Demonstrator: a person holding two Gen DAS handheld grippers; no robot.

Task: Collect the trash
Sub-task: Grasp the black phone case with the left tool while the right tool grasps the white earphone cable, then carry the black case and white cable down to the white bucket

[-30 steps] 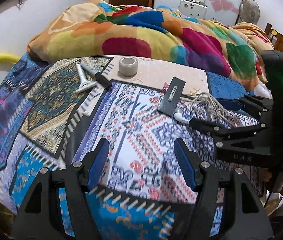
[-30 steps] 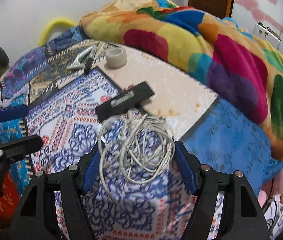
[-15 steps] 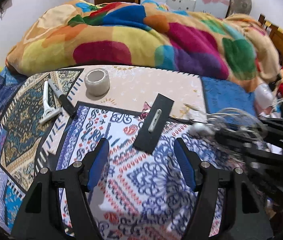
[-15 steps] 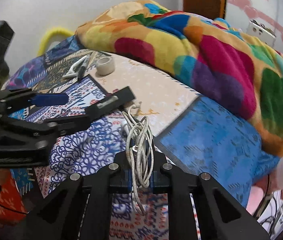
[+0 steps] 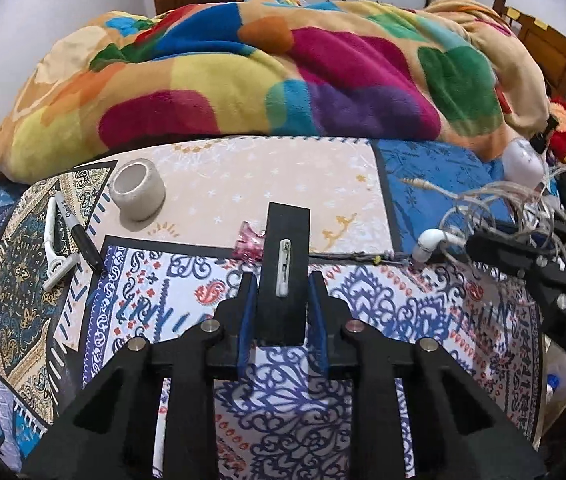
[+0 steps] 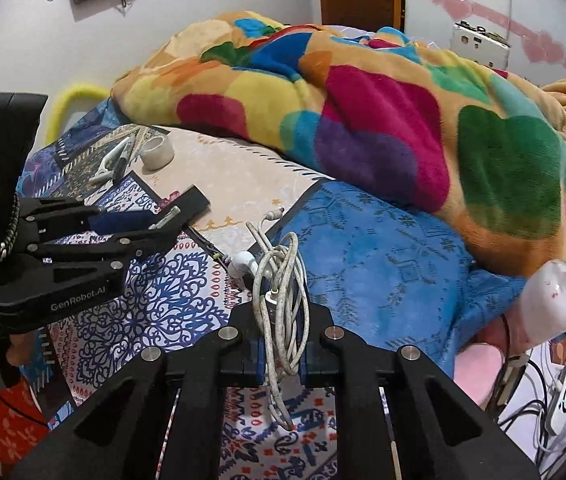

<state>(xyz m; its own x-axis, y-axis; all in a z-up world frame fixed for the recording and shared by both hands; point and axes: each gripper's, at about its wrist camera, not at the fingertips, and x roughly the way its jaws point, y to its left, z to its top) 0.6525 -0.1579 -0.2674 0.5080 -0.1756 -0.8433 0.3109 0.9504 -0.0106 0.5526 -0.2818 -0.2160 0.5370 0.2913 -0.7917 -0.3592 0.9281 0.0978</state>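
left gripper (image 5: 281,312): the blue pads are closed in on both long edges of the black card (image 5: 286,272), which carries a small white clip — the card appears gripped, its far end reaching out over the bedspread (image 5: 363,300).
right gripper (image 6: 281,344): clamped on the bundle of white cable (image 6: 281,292), whose loops are stood up between the pads; a plug end is hung below, and an earbud (image 6: 243,262) is trailed onto the cloth.
collected so far: two pieces are judged to be in hand, one per gripper — neither is seen dropped anywhere, and no bin or bag is shown in either view.
left on the bed: a pink wrapper (image 5: 249,242) just beside the card, a thin dark string (image 5: 357,257) nearby, a tape roll (image 5: 138,190), a razor (image 5: 55,258) and a marker (image 5: 79,234) further off by the blanket (image 5: 267,76).
progress: early to middle, as judged; whether the tape, razor and marker are counted as trash cannot be told.
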